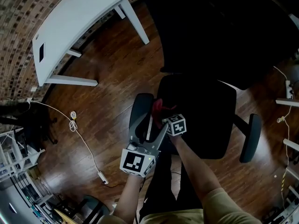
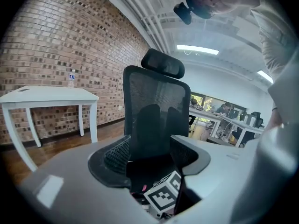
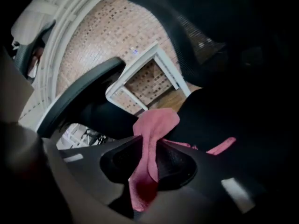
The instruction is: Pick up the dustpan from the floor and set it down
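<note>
- Spreading under everything in the head view, the dark wooden floor [image 1: 107, 78] is bare boards with some sheen.
- The black office chair [image 1: 201, 120] stands in front of the person; the left gripper view faces its mesh back and headrest.
- A white counter [image 1: 74, 22] stands against the brick wall, well apart from the chair.
- The left gripper [image 1: 148, 125] is held over the chair's near armrest, its jaws spread with nothing between them. Only the chair back and the other gripper's marker cube [image 2: 163, 195] show through the gap.
- The right gripper [image 1: 161, 113] hangs above the seat, just beside the left one, jaws pressed together on a pink cloth [image 3: 156, 122] that pokes out past them.
- A white cable [image 1: 84, 141] trails across the floor at the left.
- A small bottle [image 2: 71, 78] stands upright on the counter.
- Where the dustpan lies cannot be told from these views.
</note>
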